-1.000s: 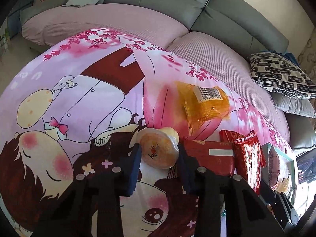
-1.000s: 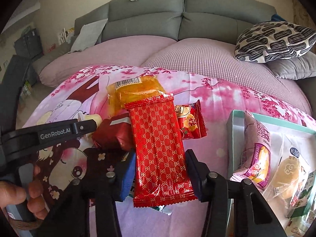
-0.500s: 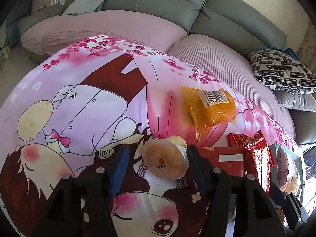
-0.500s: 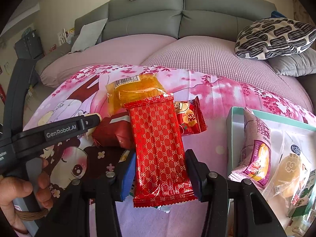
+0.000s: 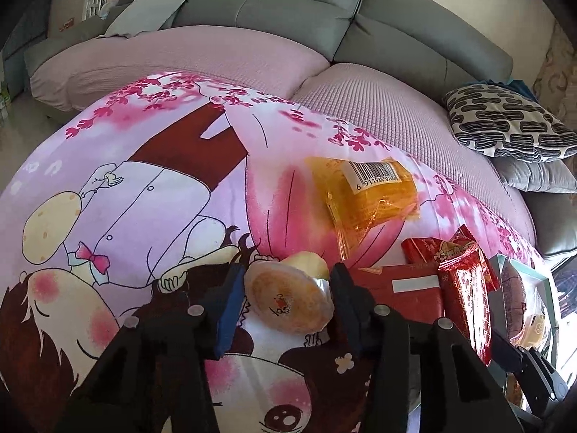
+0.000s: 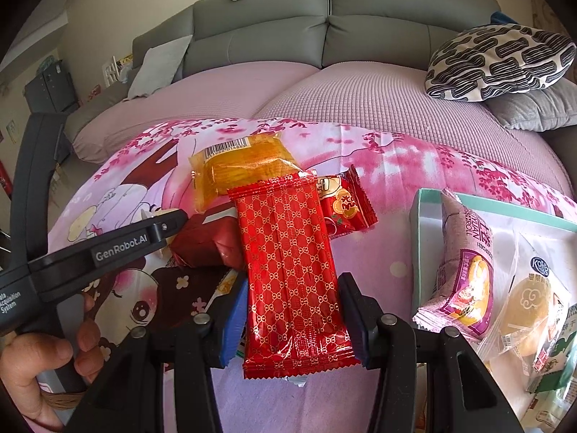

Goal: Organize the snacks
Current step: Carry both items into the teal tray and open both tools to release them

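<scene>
Left wrist view: jelly cup between closing jaws

Item: round sealed jelly cup, lying tilted on the cartoon-print cloth, foil lid facing the camera. Left gripper straddles it; its jaws have just been closing after widening half a second ago. The blue pads sit at the cup's sides, yet whether they press on it cannot be told.

Right gripper: clamped on the long red gold-patterned wafer pack, held lengthwise, unchanged over the last second.

Nearby: orange barcoded pack, dark red pouch, small red candy pack. Teal-rimmed tray at right already holds wrapped cakes.

Judgement: the regrip suggests the cup is the next pick.
</scene>
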`<state>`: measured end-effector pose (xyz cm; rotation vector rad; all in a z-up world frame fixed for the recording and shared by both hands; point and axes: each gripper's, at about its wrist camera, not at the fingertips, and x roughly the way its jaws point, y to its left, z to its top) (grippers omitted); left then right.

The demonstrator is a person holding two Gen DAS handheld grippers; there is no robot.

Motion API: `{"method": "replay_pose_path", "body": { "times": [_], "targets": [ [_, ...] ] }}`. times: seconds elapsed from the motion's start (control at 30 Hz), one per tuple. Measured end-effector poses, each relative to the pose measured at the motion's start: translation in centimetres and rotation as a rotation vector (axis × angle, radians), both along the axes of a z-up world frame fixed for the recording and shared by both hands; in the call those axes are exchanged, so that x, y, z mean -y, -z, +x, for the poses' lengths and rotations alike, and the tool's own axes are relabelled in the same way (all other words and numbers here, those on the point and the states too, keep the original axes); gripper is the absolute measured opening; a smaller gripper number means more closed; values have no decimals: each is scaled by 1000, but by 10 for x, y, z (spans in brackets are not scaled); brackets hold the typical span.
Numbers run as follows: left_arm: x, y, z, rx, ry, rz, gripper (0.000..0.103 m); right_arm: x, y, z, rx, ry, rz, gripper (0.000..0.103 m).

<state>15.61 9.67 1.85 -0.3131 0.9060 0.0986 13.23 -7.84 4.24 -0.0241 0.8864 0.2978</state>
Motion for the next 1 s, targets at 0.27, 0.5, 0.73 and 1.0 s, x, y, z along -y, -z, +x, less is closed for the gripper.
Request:
{"method": "replay_pose_path", "body": {
  "times": [0.27,0.5,0.73,1.0],
  "targets": [
    [8,-4,-4,-58,27,-1,47,2,1,0,-11,11,8,52],
    [11,-4,-9,-71,31,-8,47,2,1,0,-14,18,13,51],
    [11,-14,-12,-42,33,-12,47,4,-1,-2,-12,20,23,48],
    [12,-40,-19,28,38,-12,47,10,-14,-7,15,27,46,48]
  ]
}}
